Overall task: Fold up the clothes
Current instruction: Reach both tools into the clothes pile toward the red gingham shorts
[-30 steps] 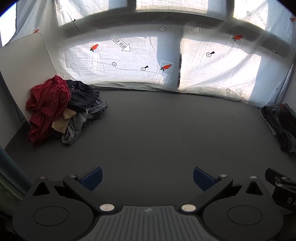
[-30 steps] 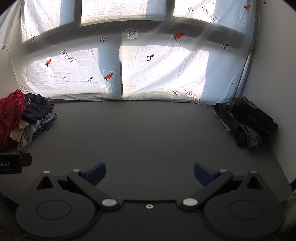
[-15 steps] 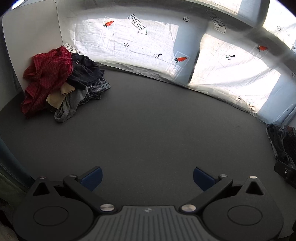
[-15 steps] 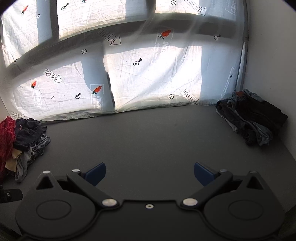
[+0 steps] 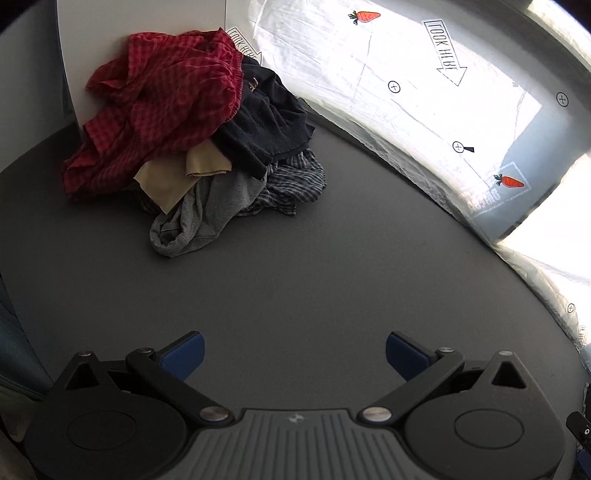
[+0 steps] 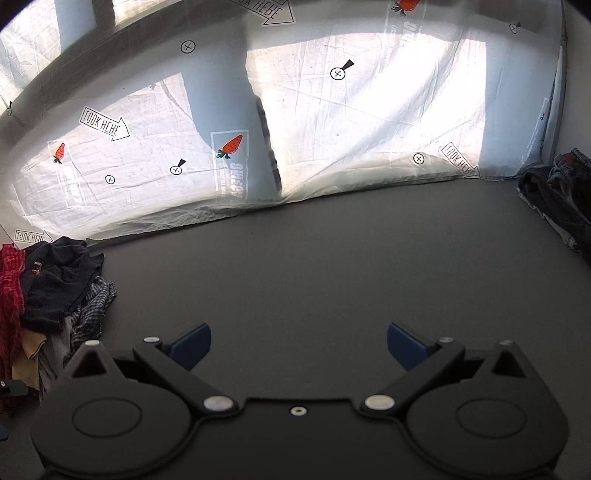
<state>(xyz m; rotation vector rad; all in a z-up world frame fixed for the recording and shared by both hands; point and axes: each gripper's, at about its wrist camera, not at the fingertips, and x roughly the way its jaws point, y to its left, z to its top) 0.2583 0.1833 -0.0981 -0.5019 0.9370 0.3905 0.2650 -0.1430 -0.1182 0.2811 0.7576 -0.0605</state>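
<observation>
A heap of unfolded clothes (image 5: 195,140) lies at the far left of the dark grey table (image 5: 314,280): a red checked garment (image 5: 159,99) on top, a black one (image 5: 266,125), a tan one, a grey one (image 5: 199,218) and a plaid one. The heap also shows in the right wrist view (image 6: 55,295) at the left edge. My left gripper (image 5: 293,350) is open and empty, short of the heap. My right gripper (image 6: 299,343) is open and empty over the bare table middle.
A second pile of dark clothes (image 6: 561,199) lies at the table's far right. A white sheet with carrots and arrows (image 6: 332,129) hangs along the back edge. A white board (image 5: 140,22) stands behind the left heap.
Both grippers have moved left and turned toward the left heap, which now looks larger and closer in the left wrist view. Both stay open and empty.
</observation>
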